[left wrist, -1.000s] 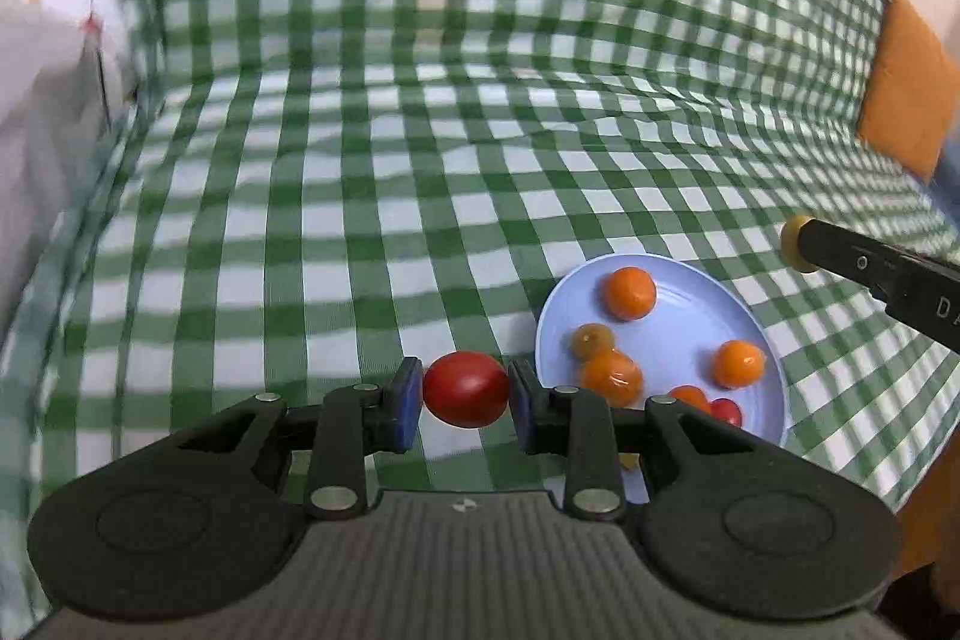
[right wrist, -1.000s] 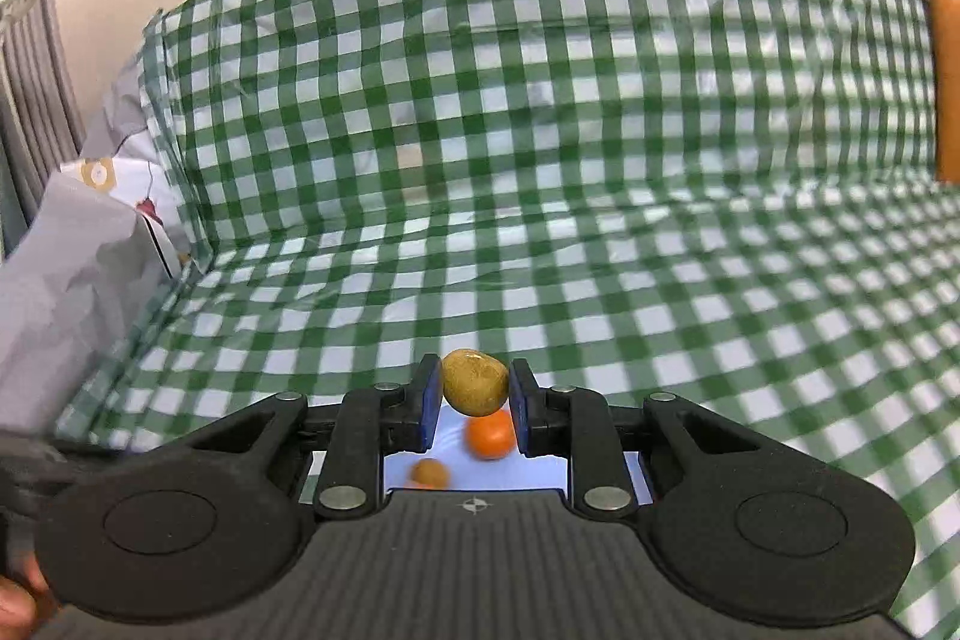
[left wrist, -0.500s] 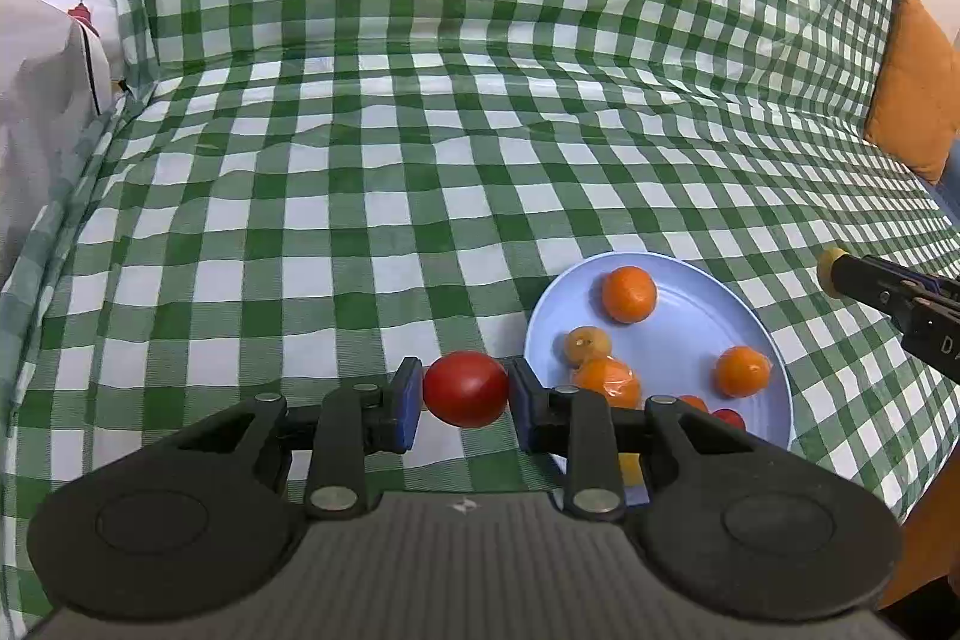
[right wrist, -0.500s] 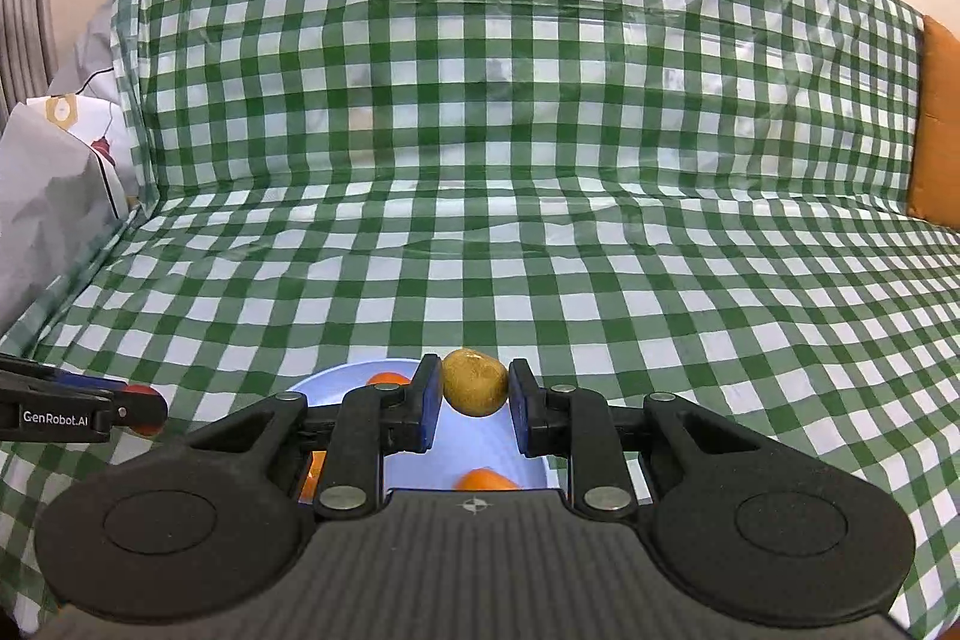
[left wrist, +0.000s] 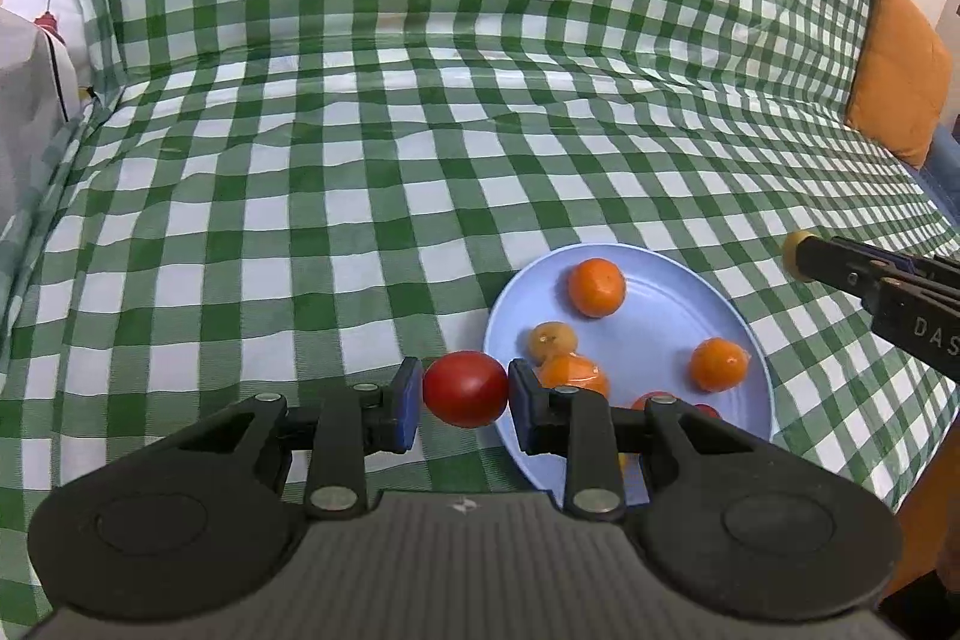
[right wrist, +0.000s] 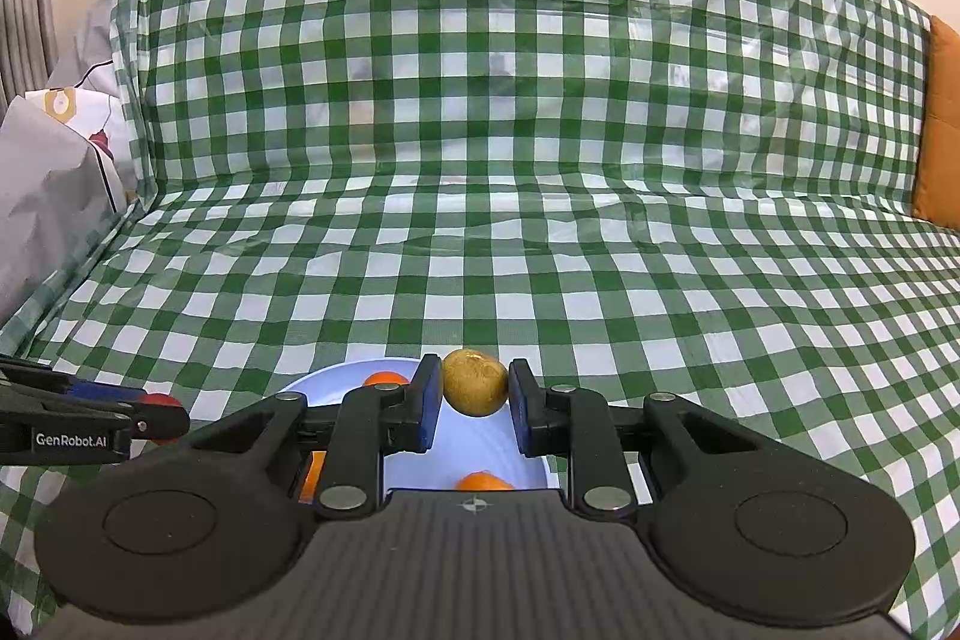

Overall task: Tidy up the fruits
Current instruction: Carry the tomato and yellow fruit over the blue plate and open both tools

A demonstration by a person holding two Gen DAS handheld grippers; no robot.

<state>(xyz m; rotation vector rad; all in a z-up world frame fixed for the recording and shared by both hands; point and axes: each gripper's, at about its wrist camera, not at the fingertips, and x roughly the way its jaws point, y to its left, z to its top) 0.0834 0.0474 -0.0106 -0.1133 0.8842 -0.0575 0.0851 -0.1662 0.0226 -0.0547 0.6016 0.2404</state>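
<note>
Left wrist view: a round red tomato [left wrist: 465,388] is gripped by the left gripper [left wrist: 463,403] just beside the pale blue plate [left wrist: 654,304], over green-checked cloth [left wrist: 300,220].

Right wrist view: a yellowish-brown oval fruit [right wrist: 474,381] is gripped by the right gripper [right wrist: 472,409] above the plate's far rim; both are best released low, over bare plate.
</note>
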